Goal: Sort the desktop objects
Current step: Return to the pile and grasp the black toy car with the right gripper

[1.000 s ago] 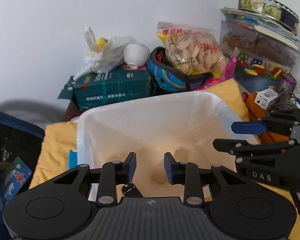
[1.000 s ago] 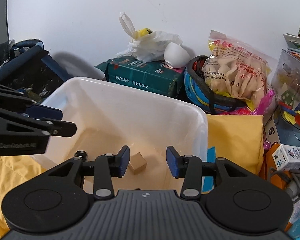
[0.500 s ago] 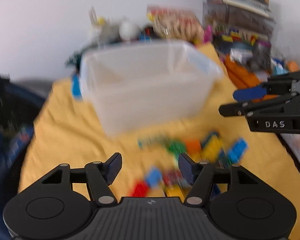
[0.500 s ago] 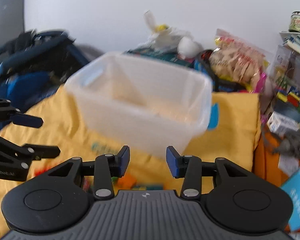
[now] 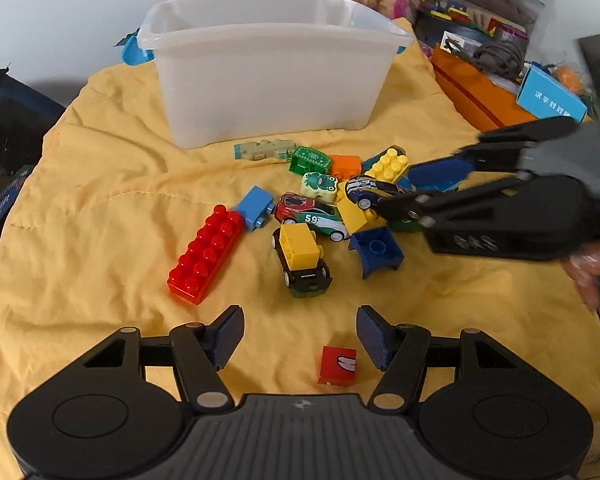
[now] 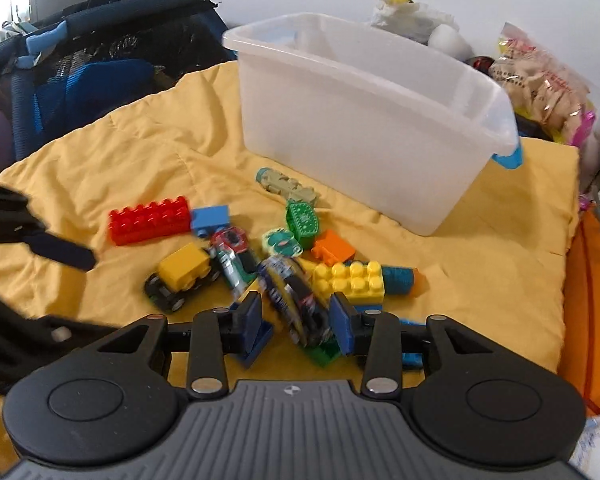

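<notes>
Fingers of the left gripper (image 5: 300,334) stand wide apart over the yellow quilt (image 5: 100,208), holding nothing, with a small red cube (image 5: 337,365) lying just below the right pad. The right gripper (image 6: 296,322) is spread about the width of a dark blue toy car (image 6: 296,300), its pads flanking it among the piled bricks; contact is unclear. Behind the pile stands the translucent bin (image 5: 272,60).
</notes>
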A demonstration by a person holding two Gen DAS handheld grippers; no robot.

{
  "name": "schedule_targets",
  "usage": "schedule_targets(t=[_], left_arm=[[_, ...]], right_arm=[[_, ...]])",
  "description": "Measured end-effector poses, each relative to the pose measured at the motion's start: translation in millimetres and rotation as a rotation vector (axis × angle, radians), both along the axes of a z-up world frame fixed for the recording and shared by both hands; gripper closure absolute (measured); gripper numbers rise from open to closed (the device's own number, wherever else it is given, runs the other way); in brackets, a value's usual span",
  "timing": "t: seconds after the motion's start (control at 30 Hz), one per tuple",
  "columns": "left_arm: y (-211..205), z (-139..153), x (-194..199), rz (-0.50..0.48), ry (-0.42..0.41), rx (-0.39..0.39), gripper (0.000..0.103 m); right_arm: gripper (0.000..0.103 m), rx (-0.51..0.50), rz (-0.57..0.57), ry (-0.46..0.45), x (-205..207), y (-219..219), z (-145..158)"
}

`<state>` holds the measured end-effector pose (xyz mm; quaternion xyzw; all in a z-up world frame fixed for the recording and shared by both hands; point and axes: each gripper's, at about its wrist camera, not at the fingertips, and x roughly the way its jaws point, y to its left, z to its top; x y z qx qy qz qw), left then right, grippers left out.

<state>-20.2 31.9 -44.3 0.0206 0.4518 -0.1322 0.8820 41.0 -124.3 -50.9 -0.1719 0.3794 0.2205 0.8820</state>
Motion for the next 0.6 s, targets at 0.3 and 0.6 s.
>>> schedule_targets(t=[0.3,0.6], left_arm=[[-1,-3,5,0.018,0.012,-0.013,0.037],[-2,-20,44,0.08,0.082,-0.133,0.042]], right_arm=[[0.07,0.001,0.041,0.072,-9,-3,-1],[0.075,0.012,-0.038,0.186,-59,-26,-6]])
